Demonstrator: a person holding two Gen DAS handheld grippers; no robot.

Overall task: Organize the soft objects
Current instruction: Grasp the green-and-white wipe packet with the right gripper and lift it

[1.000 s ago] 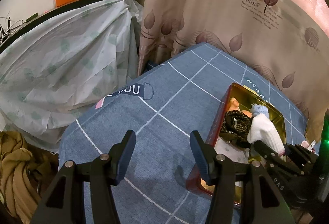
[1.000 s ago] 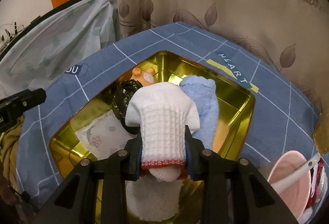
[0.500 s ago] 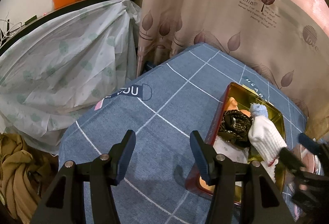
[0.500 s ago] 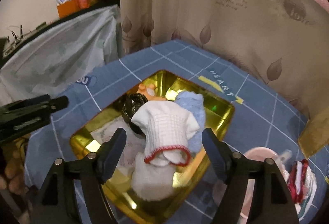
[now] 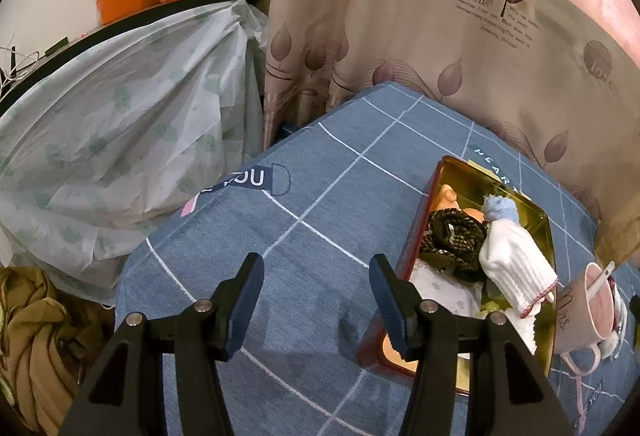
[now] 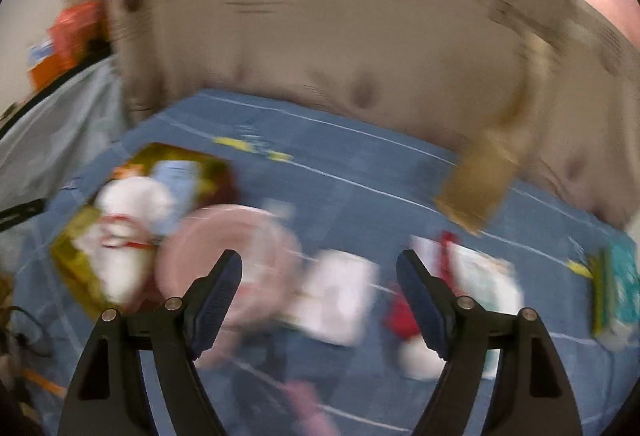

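A gold tray (image 5: 546,224) with a red outer wall sits on the blue checked cloth at the right of the left wrist view. In it lie a white sock with a red cuff (image 5: 516,268), a light blue sock (image 5: 500,209), a dark woven piece (image 5: 452,236) and an orange soft toy (image 5: 448,195). My left gripper (image 5: 316,272) is open and empty over the cloth, left of the tray. My right gripper (image 6: 318,274) is open and empty; its view is blurred by motion, with the tray (image 6: 76,268) at its left and white and red soft things (image 6: 416,320) below its fingers.
A pink mug with a spoon (image 5: 592,310) stands right of the tray. A beige leaf curtain (image 5: 400,15) hangs behind the table. A plastic-covered heap (image 5: 100,147) lies at the left. A brown paper bag (image 6: 476,191) and a teal pack (image 6: 616,288) show at the right.
My right gripper let go of the white sock, which now lies in the tray, opened wide, drew back and swung to the right. My left gripper has stayed still.
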